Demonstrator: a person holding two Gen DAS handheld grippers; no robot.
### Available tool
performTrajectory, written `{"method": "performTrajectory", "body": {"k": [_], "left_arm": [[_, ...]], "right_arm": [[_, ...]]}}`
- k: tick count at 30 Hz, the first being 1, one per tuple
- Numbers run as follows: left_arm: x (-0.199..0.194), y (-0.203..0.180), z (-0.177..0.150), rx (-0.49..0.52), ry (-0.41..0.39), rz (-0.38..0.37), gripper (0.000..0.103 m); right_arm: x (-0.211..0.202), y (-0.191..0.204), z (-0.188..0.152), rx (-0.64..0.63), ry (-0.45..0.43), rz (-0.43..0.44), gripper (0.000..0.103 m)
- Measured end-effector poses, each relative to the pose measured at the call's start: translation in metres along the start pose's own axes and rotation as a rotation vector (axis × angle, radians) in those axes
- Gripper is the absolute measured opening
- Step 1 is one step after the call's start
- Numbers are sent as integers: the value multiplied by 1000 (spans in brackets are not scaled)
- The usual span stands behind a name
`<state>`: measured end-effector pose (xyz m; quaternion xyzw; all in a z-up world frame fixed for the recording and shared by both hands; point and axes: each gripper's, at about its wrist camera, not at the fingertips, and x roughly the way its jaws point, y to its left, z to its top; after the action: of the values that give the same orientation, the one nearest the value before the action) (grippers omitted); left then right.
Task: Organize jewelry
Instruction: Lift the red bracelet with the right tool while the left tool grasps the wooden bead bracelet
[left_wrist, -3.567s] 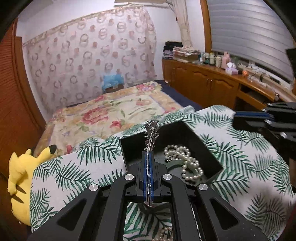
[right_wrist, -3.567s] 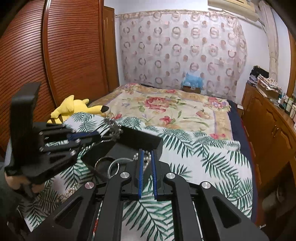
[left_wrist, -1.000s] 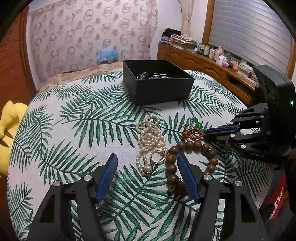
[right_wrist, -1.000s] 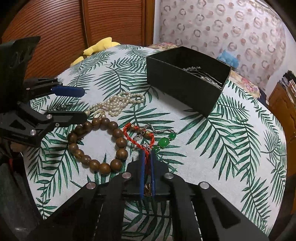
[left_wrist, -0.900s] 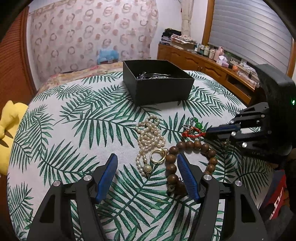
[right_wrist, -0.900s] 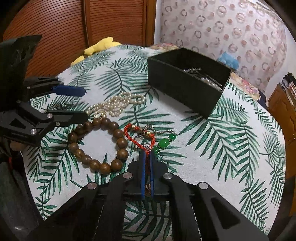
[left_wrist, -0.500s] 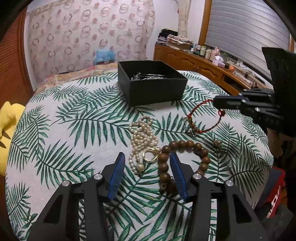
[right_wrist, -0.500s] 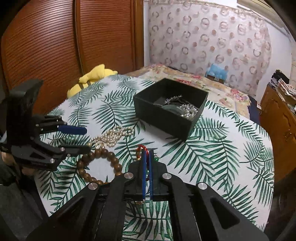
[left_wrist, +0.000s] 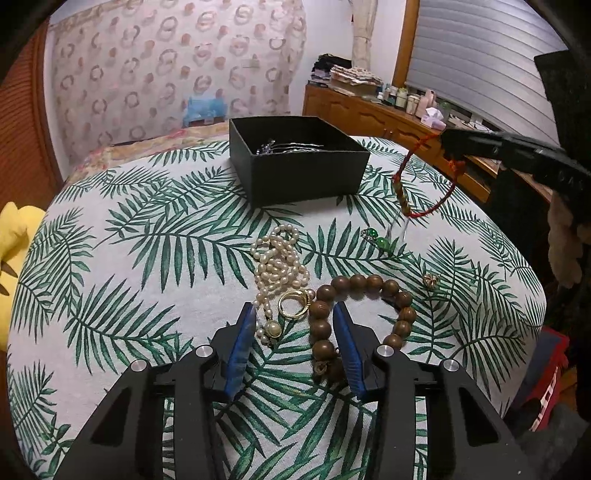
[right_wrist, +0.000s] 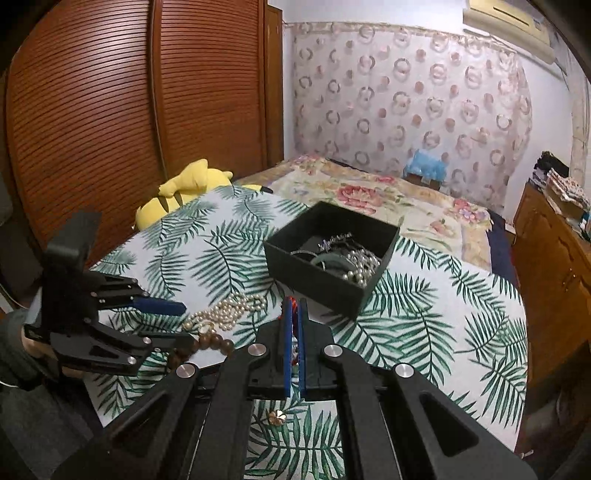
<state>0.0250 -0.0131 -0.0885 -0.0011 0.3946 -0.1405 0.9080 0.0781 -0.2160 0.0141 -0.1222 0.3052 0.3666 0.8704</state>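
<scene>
No lettering is sharp enough to read; only some white marks on a red thing at the table's edge, too small to make out.

The right gripper (right_wrist: 292, 306) is clamped tight, its blue pads pinching the red cord bracelet (left_wrist: 408, 192), which hangs in a loop below the fingertips, clear of the cloth, with a thin chain trailing from it down to green beads (left_wrist: 376, 238) near the tabletop.

The left gripper (left_wrist: 295, 321) has just been narrowing and now stands about half open, low over the palm-leaf tablecloth (left_wrist: 147, 258). Between its ribbed blue fingers (left_wrist: 242, 338) lie the gold ring (left_wrist: 293, 303), the clasp end of the pearl strand (left_wrist: 275, 266) and a stretch of the wooden bead bracelet (left_wrist: 364, 314); the right-hand finger lies against the round brown beads, though whether the pads press on anything I cannot tell.

Straight ahead of both grippers sits the square matte-black box (right_wrist: 332, 254), holding pearls, a dark bangle and a silvery hairpin. A small gold stud (left_wrist: 429, 279) lies off to the right of the left fingers.
</scene>
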Motion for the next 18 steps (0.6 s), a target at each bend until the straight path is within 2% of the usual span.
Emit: {"method": "performTrajectory", "body": {"k": [9,11,13,18], "left_arm": [[-4,0,-1,5,-5,-7,41],[-4,-2,-2,14,-1,-10,38],[-5,-3,-4,18,5,-17,29],[-2,-7,-11,29,31,-31,23]], "right_arm": [[-18,12,22,-50,-43,-9,3],[-16,11,21,-48,-39,-11,3],[-13,9,19,-44,-30,-14,3],[-6,7,14,-36,-14,-17,3]]}}
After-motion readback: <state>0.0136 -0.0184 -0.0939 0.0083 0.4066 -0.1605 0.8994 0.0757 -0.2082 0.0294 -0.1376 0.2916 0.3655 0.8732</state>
